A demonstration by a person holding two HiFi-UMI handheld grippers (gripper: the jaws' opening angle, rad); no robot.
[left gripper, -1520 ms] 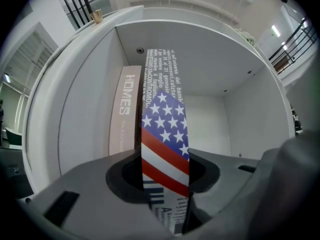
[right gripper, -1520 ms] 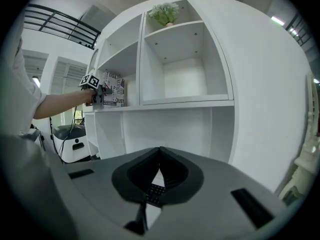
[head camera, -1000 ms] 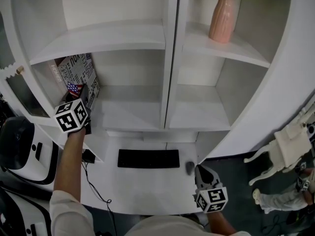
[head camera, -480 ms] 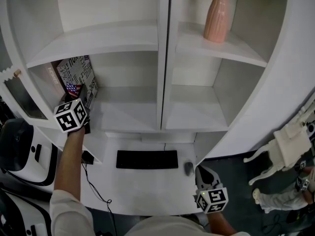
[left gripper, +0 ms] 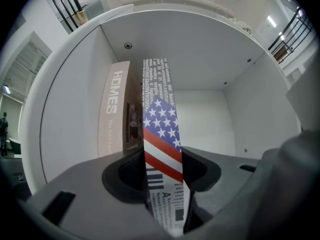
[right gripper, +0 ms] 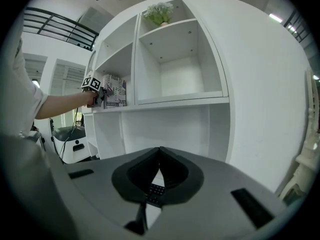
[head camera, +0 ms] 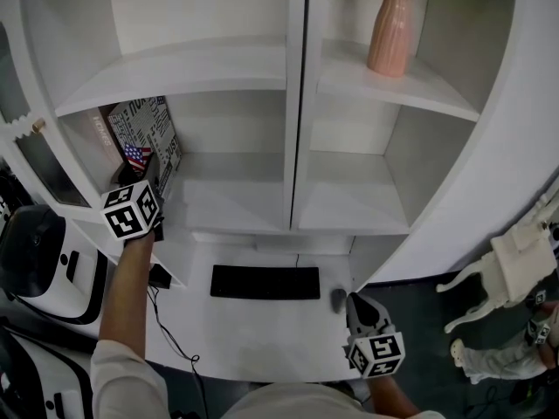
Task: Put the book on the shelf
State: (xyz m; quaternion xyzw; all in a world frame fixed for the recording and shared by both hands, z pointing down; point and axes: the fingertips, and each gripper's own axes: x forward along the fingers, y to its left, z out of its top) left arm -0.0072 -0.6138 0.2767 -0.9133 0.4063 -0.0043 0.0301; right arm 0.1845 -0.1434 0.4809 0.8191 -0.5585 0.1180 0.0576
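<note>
Book [left gripper: 161, 134] upright on the shelf [head camera: 229, 206] between opening jaws of the left gripper [left gripper: 167, 191]; right gripper [right gripper: 159, 156] pressed together.

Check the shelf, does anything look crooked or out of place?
Only the flag-spined book: it leans tilted against the Homes book in the left shelf compartment, between the opening jaws of the left gripper. Nothing else stands out.

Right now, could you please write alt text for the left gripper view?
The jaws of the left gripper are opening around a flag-printed book standing in a white shelf compartment. A HOMES book stands just left of it, by the side wall.
</note>
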